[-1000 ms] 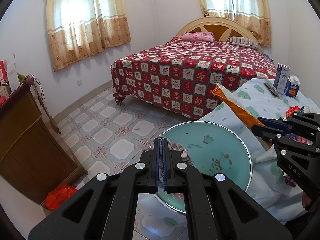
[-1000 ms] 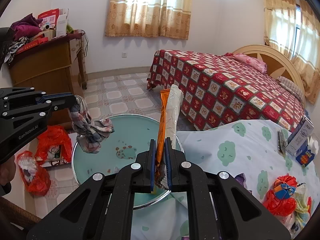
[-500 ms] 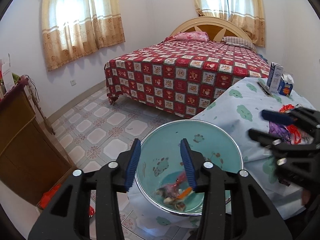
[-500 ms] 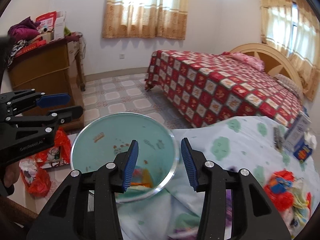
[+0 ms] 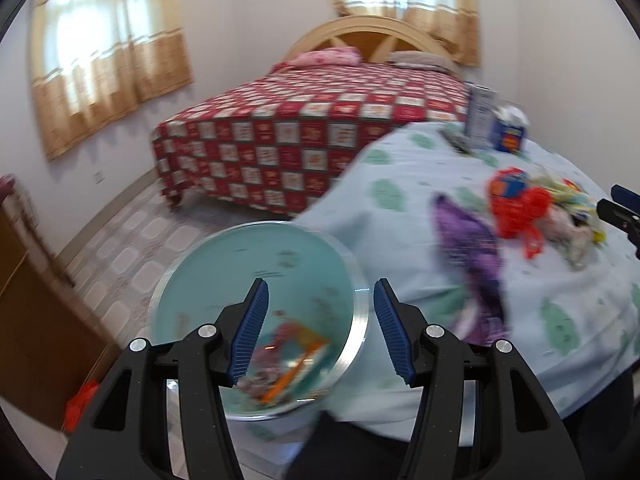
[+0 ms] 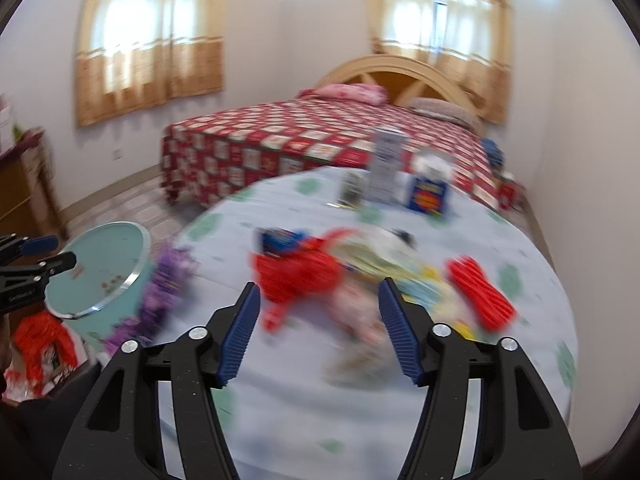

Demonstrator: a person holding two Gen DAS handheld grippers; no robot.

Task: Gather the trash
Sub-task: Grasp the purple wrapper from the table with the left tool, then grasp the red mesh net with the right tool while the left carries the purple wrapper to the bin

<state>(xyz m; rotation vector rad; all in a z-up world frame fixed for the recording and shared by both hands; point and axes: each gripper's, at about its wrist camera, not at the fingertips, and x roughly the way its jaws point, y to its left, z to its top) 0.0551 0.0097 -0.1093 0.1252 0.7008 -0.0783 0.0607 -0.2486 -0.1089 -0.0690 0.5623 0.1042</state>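
Bin left of table — trash pile on it — bed behind.

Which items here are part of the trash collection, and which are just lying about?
Job: bin, scraps in the bin, red bag, purple wrapper, red packet.
Lying about: carton, blue box, bed.

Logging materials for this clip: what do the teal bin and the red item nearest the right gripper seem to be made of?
The teal bin looks like smooth, slightly glossy plastic with a shiny silver rim, probably metal or chromed trim. The red item looks like thin crumpled plastic, likely a bag, from its bunched folds and bright sheen, though motion blur leaves this uncertain. It lies on the table's matte printed cloth.
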